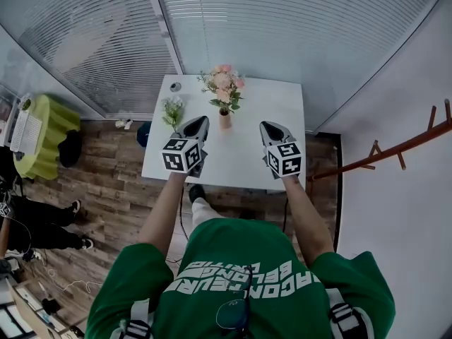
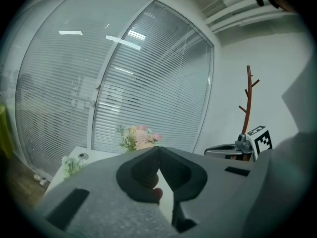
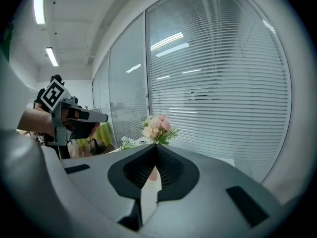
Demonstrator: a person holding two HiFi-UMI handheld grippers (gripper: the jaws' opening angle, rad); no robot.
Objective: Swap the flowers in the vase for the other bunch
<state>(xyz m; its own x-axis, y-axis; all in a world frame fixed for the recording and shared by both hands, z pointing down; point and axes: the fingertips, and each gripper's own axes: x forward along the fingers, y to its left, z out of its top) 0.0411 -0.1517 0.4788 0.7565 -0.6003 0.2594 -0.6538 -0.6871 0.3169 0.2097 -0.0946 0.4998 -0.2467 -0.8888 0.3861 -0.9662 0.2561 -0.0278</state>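
Observation:
A small tan vase [image 1: 224, 119] stands upright at the middle back of the white table [image 1: 240, 168] and holds a bunch of pink flowers [image 1: 224, 90] [image 2: 141, 135] [image 3: 157, 127]. A second bunch, white and green [image 1: 172, 110] [image 2: 71, 165] [image 3: 128, 143], lies on the table to its left. My left gripper [image 1: 202, 121] [image 2: 158, 150] hovers shut and empty just right of the white bunch, short of the vase. My right gripper [image 1: 266, 126] [image 3: 156, 148] is shut and empty too, over the table to the vase's right. Both point toward the vase.
A small round grey object [image 1: 175, 87] sits at the table's back left corner. Glass walls with blinds [image 1: 282, 27] stand behind the table. A brown coat rack [image 1: 395, 150] is at the right. A green round table [image 1: 42, 136] and a person [image 1: 35, 224] are at the left.

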